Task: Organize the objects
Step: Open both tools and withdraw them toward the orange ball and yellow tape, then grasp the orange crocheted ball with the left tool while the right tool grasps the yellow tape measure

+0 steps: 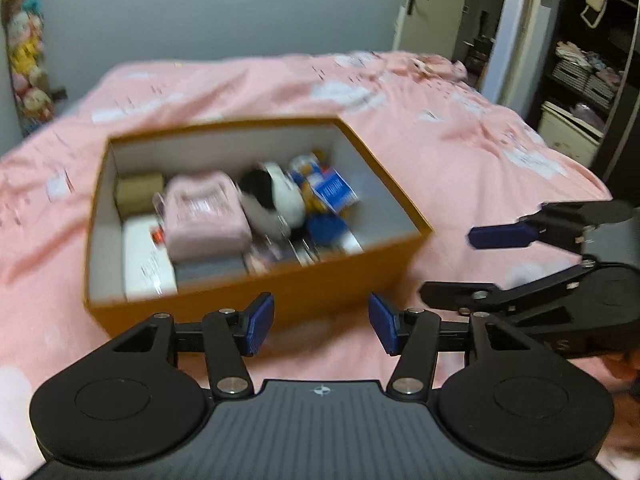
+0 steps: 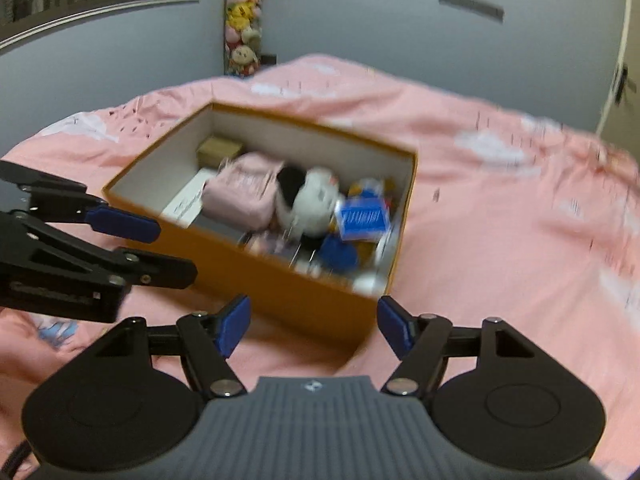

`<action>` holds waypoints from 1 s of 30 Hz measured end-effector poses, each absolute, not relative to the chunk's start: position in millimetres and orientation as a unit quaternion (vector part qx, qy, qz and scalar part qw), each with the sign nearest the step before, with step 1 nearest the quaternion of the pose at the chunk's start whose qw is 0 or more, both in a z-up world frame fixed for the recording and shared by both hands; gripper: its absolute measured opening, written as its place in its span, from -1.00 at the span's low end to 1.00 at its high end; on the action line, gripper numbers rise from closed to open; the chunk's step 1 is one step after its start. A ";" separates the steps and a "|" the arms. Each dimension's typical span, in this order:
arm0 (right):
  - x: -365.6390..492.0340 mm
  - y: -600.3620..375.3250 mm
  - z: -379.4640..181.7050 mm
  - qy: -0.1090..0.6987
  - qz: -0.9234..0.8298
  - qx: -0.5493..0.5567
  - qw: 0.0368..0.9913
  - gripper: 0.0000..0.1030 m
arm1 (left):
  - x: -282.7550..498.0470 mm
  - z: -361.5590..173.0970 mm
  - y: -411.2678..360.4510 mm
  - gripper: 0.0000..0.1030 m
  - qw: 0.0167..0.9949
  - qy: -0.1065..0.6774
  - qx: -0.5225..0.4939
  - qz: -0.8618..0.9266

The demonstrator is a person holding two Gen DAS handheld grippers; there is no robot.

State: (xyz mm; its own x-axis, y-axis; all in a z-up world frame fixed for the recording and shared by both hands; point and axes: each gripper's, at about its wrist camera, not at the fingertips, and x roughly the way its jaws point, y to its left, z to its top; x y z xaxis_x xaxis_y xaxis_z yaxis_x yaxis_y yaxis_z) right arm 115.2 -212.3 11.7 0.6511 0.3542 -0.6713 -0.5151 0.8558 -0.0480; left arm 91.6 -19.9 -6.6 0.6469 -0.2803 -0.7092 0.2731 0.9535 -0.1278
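Both tongs hover close above the pink bed [image 1: 460, 152], the left tongs [image 1: 321, 326] and the right tongs [image 2: 313, 327] each with blue pads standing wide apart and nothing between them, touching nothing. Just beyond them sits the orange box [image 1: 320, 284], open, in the middle of the bed and well away from its edges, already crowded with a pink pouch [image 1: 204, 216], a black-and-white plush toy [image 1: 276, 196] and a blue packet [image 1: 332, 190]. I think the risk is that a low pass of either tongs catches the near wall of the box and pushes or tips it on the soft cover, or that things piled high slide out.
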 end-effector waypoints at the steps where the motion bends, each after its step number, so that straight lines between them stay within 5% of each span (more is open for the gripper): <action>1: 111.8 -213.5 6.6 0.355 0.241 -0.110 0.896 0.38 | 86.8 -10.5 -18.0 0.24 0.900 0.405 -0.011 -0.160; 13: 72.0 -222.9 -38.2 0.475 0.230 -0.058 0.848 0.02 | 44.6 -46.4 -9.3 0.13 0.834 0.513 -0.053 -0.195; 30: 57.9 -236.5 -75.9 0.559 0.206 -0.038 0.802 -0.18 | 30.0 -65.8 -34.8 0.00 0.792 0.553 -0.036 -0.257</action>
